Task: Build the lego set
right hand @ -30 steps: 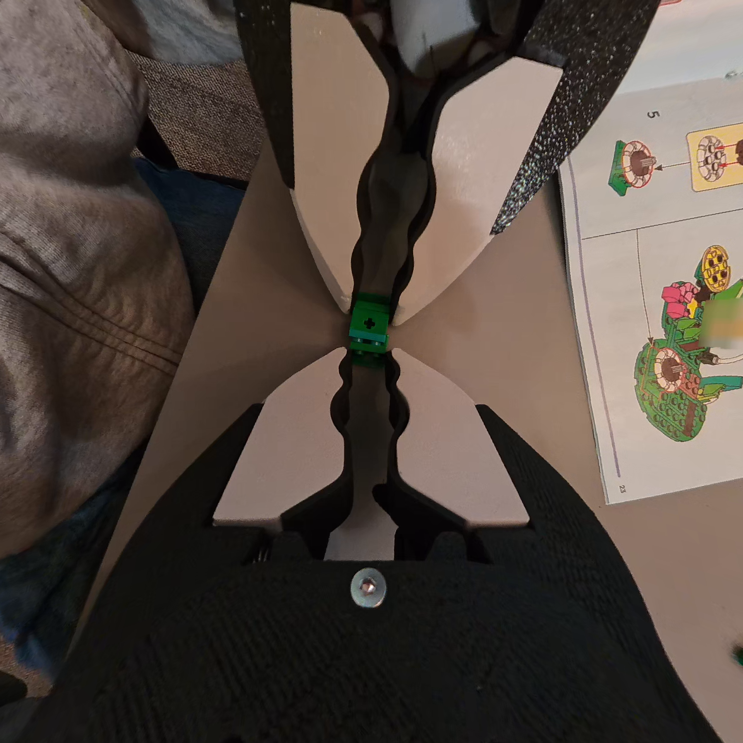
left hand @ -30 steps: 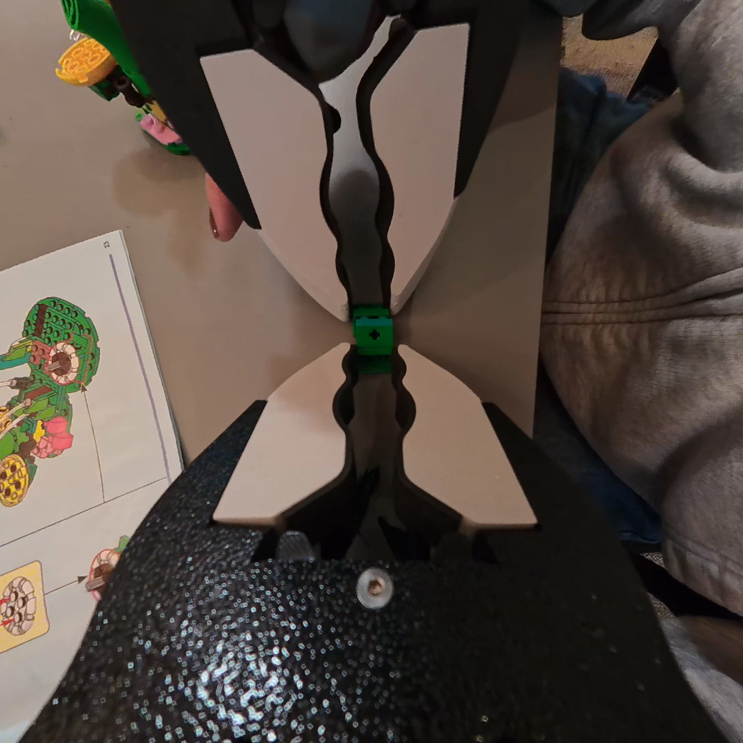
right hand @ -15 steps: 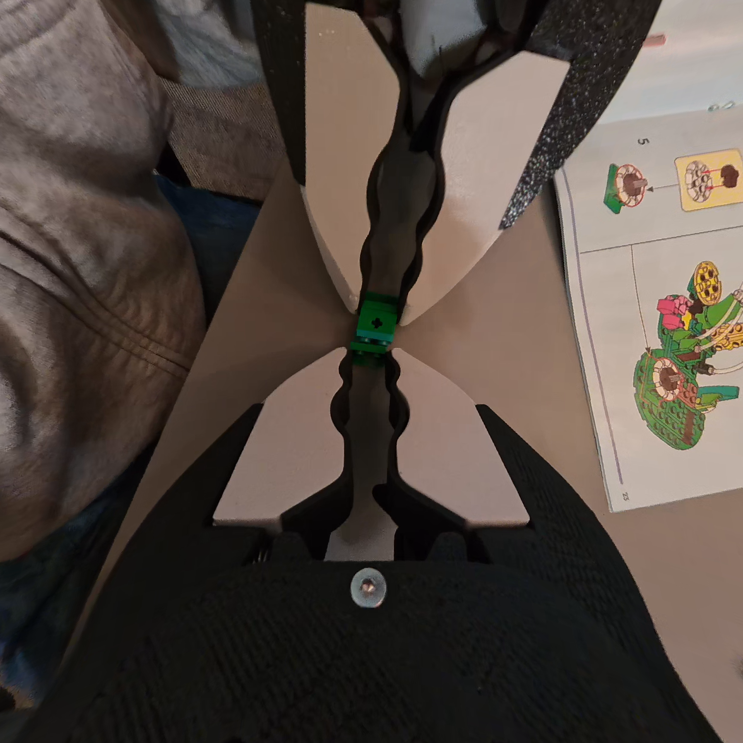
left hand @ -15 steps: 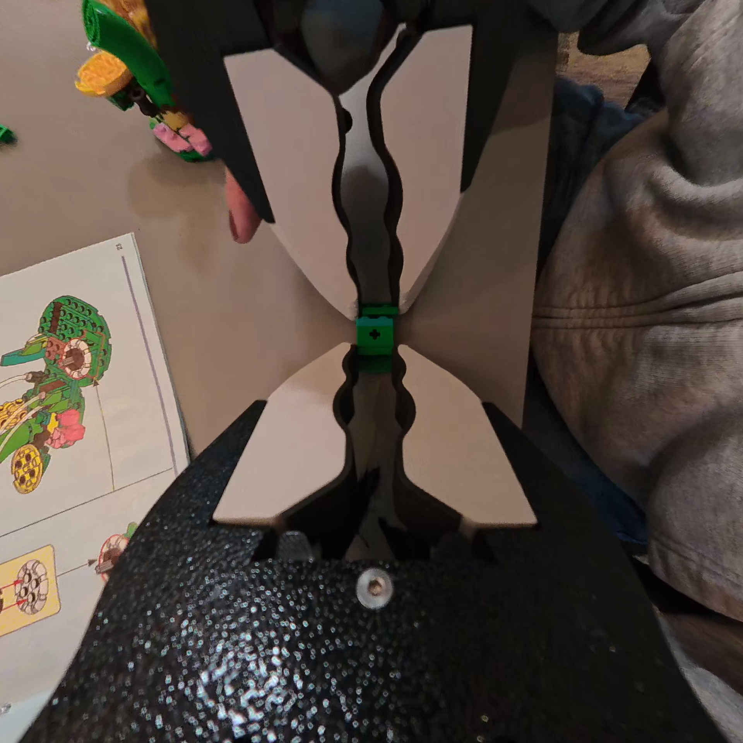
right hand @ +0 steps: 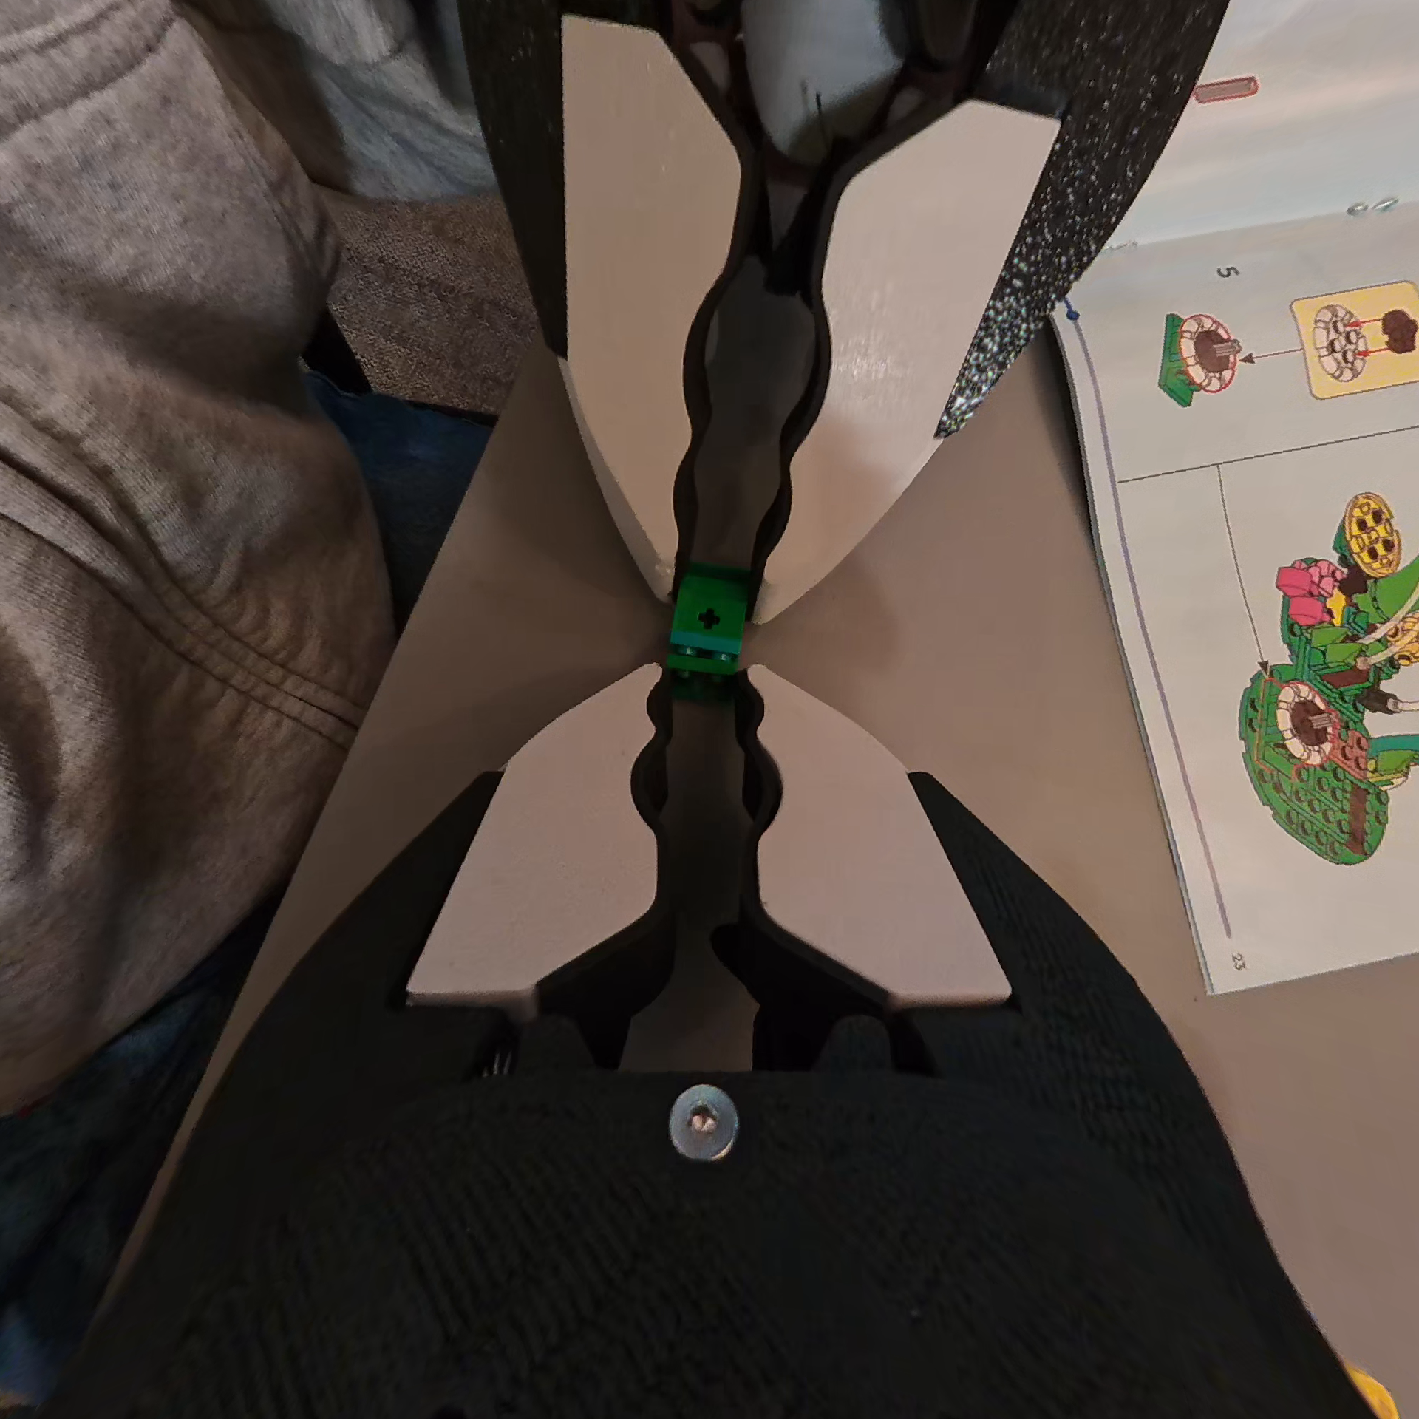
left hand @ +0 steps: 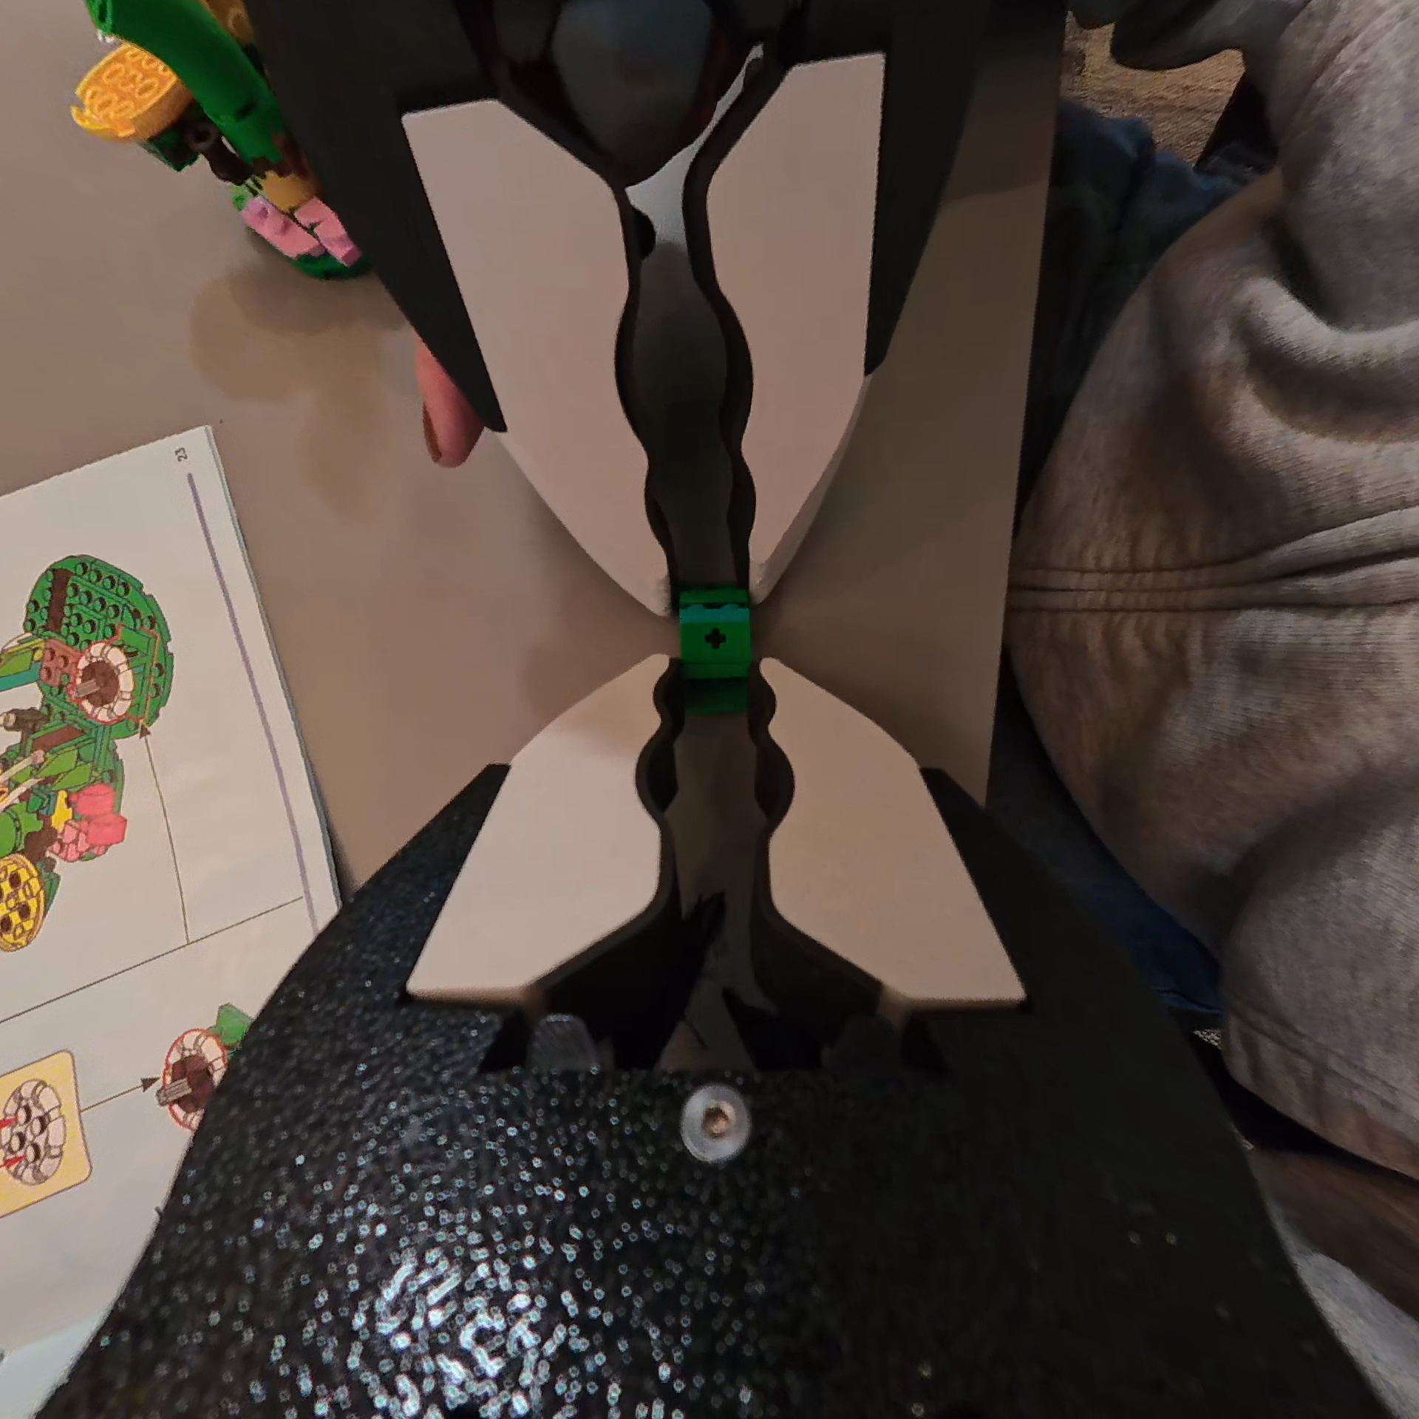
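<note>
- Right now the two claws meet tip to tip above the desk [left hand: 430,614], near its edge, each closed narrow on a small green toy-brick piece.
- Nearest the left claw [left hand: 714,676] is a plain green brick [left hand: 714,695], pinched between its dark pads; the right claw [left hand: 710,599] opposite grips the brick with the cross-shaped hole [left hand: 714,637].
- From the right claw's [right hand: 706,676] own side the order is the same: its pads press on the cross-hole brick [right hand: 708,610], and a flat green piece [right hand: 702,687] with studs sits just below it, toward the camera.
- The pieces touch, but I cannot tell whether they are fully seated on each other.
- An instruction booklet [left hand: 153,729] lies open on the desk to one side, and a partly built flower model [left hand: 230,138] in green, yellow and pink stands beyond it.
- A person in a grey sweatshirt [left hand: 1228,691] sits close against the desk edge, with one fingertip [left hand: 445,430] showing past the right claw.
- My worry: the grips are right at the fingertips, so any twist or uneven push could pop a brick out sideways.
- A dropped brick could bounce off the edge into the person's lap or out of sight.
</note>
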Demonstrator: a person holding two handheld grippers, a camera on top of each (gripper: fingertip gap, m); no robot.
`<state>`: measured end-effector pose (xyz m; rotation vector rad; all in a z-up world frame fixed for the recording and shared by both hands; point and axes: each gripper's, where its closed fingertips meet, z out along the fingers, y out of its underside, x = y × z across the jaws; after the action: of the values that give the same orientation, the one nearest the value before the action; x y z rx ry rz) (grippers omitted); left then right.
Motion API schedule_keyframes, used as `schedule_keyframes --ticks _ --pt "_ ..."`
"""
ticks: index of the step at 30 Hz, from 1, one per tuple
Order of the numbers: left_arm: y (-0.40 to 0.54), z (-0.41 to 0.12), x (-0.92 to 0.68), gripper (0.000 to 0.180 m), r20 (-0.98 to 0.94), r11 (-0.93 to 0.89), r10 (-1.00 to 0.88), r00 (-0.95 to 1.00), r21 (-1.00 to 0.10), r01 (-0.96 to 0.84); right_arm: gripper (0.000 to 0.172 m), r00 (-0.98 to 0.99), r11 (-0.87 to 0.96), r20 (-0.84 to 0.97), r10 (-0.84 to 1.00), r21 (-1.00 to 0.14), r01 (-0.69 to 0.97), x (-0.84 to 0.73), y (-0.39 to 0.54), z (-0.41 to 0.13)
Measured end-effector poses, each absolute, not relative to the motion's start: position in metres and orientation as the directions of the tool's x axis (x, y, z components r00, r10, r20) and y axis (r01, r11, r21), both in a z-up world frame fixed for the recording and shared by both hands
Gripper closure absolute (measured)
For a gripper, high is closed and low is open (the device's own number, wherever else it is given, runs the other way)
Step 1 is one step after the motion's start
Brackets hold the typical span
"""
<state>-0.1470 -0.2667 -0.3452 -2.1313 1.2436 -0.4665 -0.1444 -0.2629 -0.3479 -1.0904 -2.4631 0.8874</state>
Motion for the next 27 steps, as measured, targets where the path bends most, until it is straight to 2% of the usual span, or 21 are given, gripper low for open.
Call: schedule_keyframes --ticks 9,15,21,27 --pt "-0.2667 -0.348 -0.1469 0.164 -0.006 -0.386 -0.863 0.505 -0.638 -0.667 0.158 -0.647 0.52 0.021 0.762 -0.617 0.591 -0.1423 -0.2639 -0.3476" --pt "-0.2683 -0.3479 -0.1482 0.164 -0.045 -0.381 -0.865 0.501 -0.592 -0.71 0.158 -0.652 0.573 0.065 0.755 -0.547 0.609 -0.142 -0.266 -0.3471" --pt "-0.27 -0.3477 -0.1485 0.164 -0.041 -0.385 -0.864 0.502 -0.589 -0.711 0.158 -0.649 0.547 0.042 0.76 -0.582 0.602 -0.1425 -0.268 -0.3469" --pt "-0.2698 -0.3471 -0.1482 0.164 -0.045 -0.394 -0.858 0.511 -0.58 -0.713 0.159 -0.642 0.551 0.047 0.765 -0.565 0.614 -0.1432 -0.2681 -0.3464"
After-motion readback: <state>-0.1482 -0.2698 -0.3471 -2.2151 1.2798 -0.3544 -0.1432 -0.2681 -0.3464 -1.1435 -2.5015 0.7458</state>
